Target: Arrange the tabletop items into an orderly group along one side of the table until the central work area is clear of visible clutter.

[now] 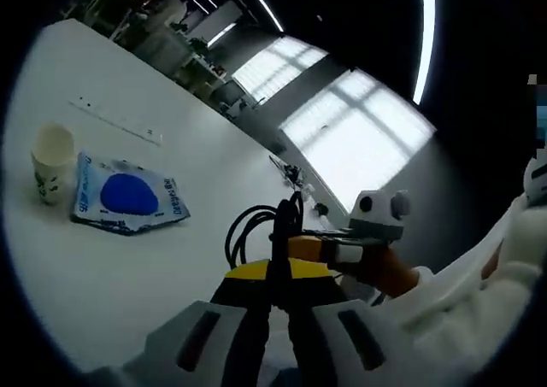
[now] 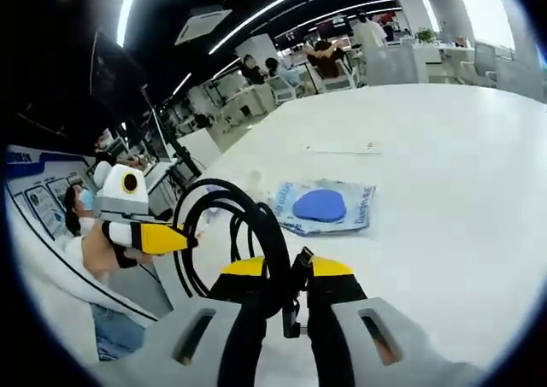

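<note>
Item: coiled black cable (image 2: 226, 233), pinched in both my left gripper (image 1: 275, 297) and right gripper (image 2: 286, 306) jaws. Carry it level toward the blue packet (image 1: 126, 201) and paper cup (image 1: 51, 161) at ten o'clock, avoiding dragging loops across the table (image 1: 171, 259).

A white tabletop (image 1: 197, 173) is carrying a paper cup (image 1: 53, 161) at nine o'clock, a blue packet (image 1: 126, 201) lying just beside it, and a ruler (image 1: 115, 120) lying beyond them.

Left tongs (image 1: 275, 306) grey w/ black slots, yellow tips, right tongs (image 2: 289, 306) same, white sleeve (image 1: 461, 297)
</note>
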A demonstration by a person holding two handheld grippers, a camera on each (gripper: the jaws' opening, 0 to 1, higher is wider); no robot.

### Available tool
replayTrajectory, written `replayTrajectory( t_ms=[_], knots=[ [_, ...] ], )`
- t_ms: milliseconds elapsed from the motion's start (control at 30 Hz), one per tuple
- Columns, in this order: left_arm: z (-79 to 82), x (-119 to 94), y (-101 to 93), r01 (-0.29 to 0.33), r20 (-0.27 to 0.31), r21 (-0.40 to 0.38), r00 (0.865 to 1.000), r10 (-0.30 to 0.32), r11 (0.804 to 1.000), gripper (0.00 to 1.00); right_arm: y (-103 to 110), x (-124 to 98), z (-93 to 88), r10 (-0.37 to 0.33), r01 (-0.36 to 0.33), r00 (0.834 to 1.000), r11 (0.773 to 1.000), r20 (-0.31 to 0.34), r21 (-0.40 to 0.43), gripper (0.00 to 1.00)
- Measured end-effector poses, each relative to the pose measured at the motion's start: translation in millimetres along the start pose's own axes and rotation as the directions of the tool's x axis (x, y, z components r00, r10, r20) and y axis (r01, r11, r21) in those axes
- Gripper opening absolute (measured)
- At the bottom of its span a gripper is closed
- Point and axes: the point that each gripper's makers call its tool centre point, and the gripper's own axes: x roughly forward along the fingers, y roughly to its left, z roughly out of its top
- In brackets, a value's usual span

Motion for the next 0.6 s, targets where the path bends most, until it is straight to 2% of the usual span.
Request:
replayTrajectory(
  t_ms=[67, 133, 200, 233, 300, 333, 400, 433, 500, 533, 600],
  knots=[
    [2.0, 0.2, 0.3, -0.007, -0.001, 0.007, 1.000, 0.007, 1.000, 0.02, 1.2, -0.7, -5.7, 0.013, -0.013, 0.999, 1.000, -0.032, 0.004, 0.15],
    [4.3, 0.8, 2.6, -0.017, 0.001, 0.012, 1.000, 0.017, 1.000, 0.02, 2.9, -1.6, -8.7, 0.034, -0.033, 0.999, 0.999, -0.035, 0.029, 0.14],
    [8.0, 0.5, 5.9, -0.029, 0.013, 0.012, 0.999, 0.029, 0.999, 0.02, 10.3, -4.1, -7.4, 0.106, -0.105, 0.994, 0.985, -0.002, 0.135, 0.13],
    [12.2, -0.4, 8.3, -0.038, 0.031, 0.006, 0.999, 0.038, 0.999, 0.02, 15.2, -7.2, -4.2, 0.164, -0.169, 0.986, 0.961, 0.038, 0.218, 0.13],
    [18.4, -0.7, 6.6, -0.025, 0.060, 0.002, 0.998, 0.025, 1.000, 0.02, 20.2, -12.4, 2.6, 0.226, -0.249, 0.968, 0.915, 0.108, 0.318, 0.11],
    [21.0, -0.3, 5.5, -0.019, 0.069, 0.000, 0.997, 0.019, 1.000, 0.02, 23.3, -16.3, 4.9, 0.261, -0.294, 0.955, 0.881, 0.138, 0.370, 0.11],
    [23.4, 2.2, 4.4, -0.022, 0.074, 0.010, 0.997, 0.022, 1.000, 0.02, 24.4, -19.7, 5.4, 0.274, -0.310, 0.950, 0.874, 0.148, 0.374, 0.11],
    [22.7, 4.3, 5.4, -0.032, 0.070, 0.027, 0.997, 0.030, 0.999, 0.02, 24.6, -21.4, 5.7, 0.267, -0.304, 0.952, 0.883, 0.148, 0.357, 0.10],
    [21.5, 6.1, 5.5, -0.036, 0.066, 0.047, 0.997, 0.032, 0.998, 0.04, 26.8, -25.7, 10.5, 0.273, -0.317, 0.947, 0.887, 0.170, 0.336, 0.10],
    [21.8, 6.0, 4.8, -0.031, 0.070, 0.056, 0.997, 0.027, 0.998, 0.07, 26.2, -27.3, 12.3, 0.277, -0.323, 0.944, 0.884, 0.180, 0.337, 0.10],
    [24.8, 5.0, 3.8, -0.020, 0.098, 0.056, 0.995, 0.014, 0.998, 0.25, 26.9, -31.2, 20.9, 0.293, -0.363, 0.927, 0.857, 0.234, 0.367, 0.10]
  ],
)
